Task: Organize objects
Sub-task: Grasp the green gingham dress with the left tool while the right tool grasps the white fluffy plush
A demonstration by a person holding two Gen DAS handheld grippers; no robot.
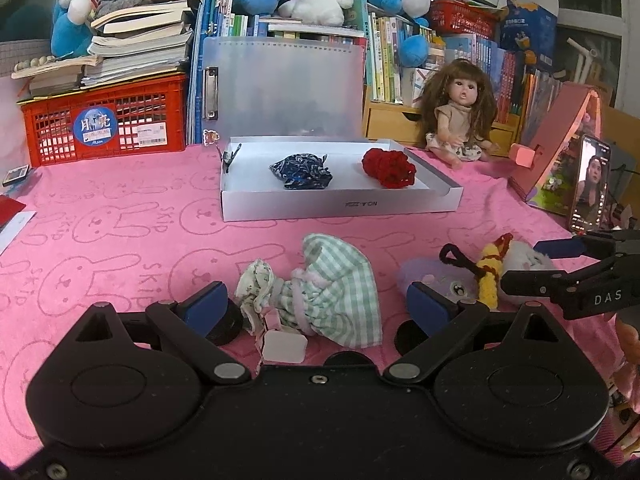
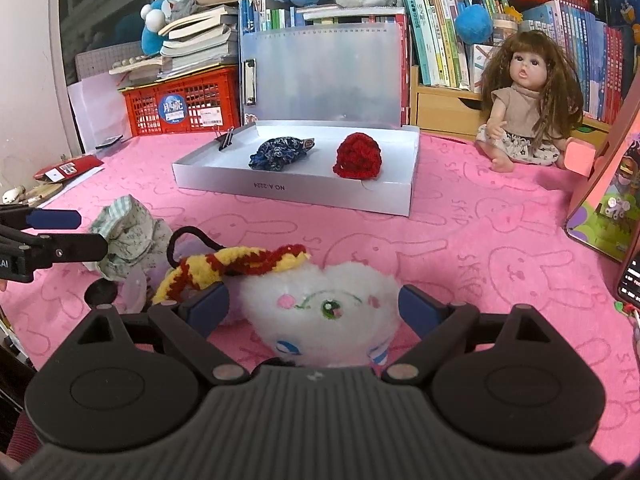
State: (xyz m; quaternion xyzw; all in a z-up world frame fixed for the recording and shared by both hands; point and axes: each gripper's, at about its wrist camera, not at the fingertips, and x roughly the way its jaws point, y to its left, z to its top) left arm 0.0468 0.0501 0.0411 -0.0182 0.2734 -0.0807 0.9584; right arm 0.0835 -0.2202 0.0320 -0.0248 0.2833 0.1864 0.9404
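A white tray (image 1: pixel 340 208) on the pink cloth holds a blue patterned pouch (image 1: pixel 302 171), a red knitted piece (image 1: pixel 389 169) and a black binder clip (image 1: pixel 231 156). My left gripper (image 1: pixel 316 304) is open, its fingers either side of a green checked doll dress (image 1: pixel 340 284) lying on the cloth. My right gripper (image 2: pixel 314 306) is open around a white plush face (image 2: pixel 324 312), with a yellow and red knitted scarf (image 2: pixel 240 260) just beyond it. The tray (image 2: pixel 296 192), pouch (image 2: pixel 280 154) and red piece (image 2: pixel 357 156) also show in the right wrist view.
A doll (image 1: pixel 460 116) sits right of the tray. A phone (image 1: pixel 591 184) leans against a pink box (image 1: pixel 556 148) at the right. A red crate (image 1: pixel 108 120) with books, a clear folder (image 1: pixel 284 88) and bookshelves line the back.
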